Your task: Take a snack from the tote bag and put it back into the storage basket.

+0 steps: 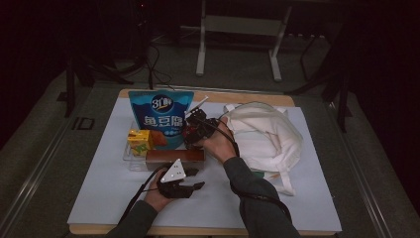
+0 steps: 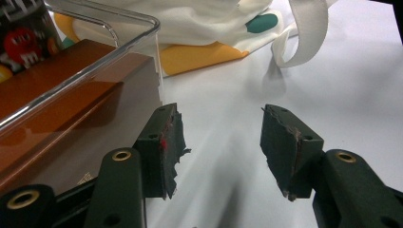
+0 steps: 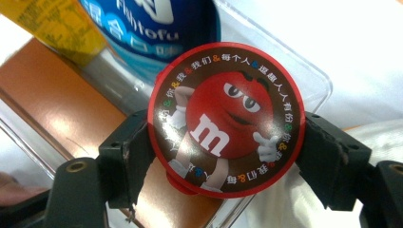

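Note:
My right gripper is shut on a round red-rimmed M&M's tub, its jaws pressing the tub's two sides. In the high view the right gripper holds the tub over the right end of a clear plastic tray. The tray holds a blue fish-tofu snack bag, a yellow juice box and a long brown box. My left gripper rests on the white mat in front of the tray. The left gripper is open with nothing between its jaws, beside the tray's corner.
A white cloth bag with loose straps lies on the mat right of the tray, close to the right hand. A white mat covers the wooden table. Dark floor and a metal frame lie beyond the far edge.

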The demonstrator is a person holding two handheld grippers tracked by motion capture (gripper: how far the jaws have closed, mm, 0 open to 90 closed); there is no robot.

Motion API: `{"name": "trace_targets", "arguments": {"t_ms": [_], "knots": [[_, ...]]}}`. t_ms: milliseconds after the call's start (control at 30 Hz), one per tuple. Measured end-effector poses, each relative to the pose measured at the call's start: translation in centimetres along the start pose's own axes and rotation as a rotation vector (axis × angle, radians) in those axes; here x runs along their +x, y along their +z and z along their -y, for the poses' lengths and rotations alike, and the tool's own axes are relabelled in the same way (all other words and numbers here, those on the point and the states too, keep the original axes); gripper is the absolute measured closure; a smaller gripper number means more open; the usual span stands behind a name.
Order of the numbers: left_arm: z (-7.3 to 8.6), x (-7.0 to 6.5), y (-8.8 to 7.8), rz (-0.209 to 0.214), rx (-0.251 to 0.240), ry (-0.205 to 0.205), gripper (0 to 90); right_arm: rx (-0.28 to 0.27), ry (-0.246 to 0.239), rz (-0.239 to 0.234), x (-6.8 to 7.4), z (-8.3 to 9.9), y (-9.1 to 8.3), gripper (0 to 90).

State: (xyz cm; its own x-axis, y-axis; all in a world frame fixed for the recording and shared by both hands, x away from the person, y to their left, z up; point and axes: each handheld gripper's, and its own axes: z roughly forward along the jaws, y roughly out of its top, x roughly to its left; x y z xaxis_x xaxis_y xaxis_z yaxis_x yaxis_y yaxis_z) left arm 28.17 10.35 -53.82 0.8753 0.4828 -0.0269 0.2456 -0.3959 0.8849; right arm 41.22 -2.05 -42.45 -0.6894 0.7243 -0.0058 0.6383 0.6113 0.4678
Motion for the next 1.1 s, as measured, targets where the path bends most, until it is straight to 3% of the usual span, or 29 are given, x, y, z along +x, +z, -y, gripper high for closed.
{"name": "trace_targets", "arguments": {"t_ms": [433, 533, 1100], "knots": [[0.0, 0.0, 0.0, 0.000, 0.001, 0.001, 47.6, 0.018, 0.005, 0.011, 0.0, 0.3, 0.6, 25.1], [0.0, 0.0, 0.0, 0.000, 0.000, 0.002, 47.6, -0.003, 0.021, 0.002, -0.1, 0.2, 0.2, 24.0], [0.0, 0.0, 0.0, 0.001, 0.004, 0.001, 47.6, -0.030, 0.000, -0.009, -0.8, 0.3, -1.5, 25.0]]}}
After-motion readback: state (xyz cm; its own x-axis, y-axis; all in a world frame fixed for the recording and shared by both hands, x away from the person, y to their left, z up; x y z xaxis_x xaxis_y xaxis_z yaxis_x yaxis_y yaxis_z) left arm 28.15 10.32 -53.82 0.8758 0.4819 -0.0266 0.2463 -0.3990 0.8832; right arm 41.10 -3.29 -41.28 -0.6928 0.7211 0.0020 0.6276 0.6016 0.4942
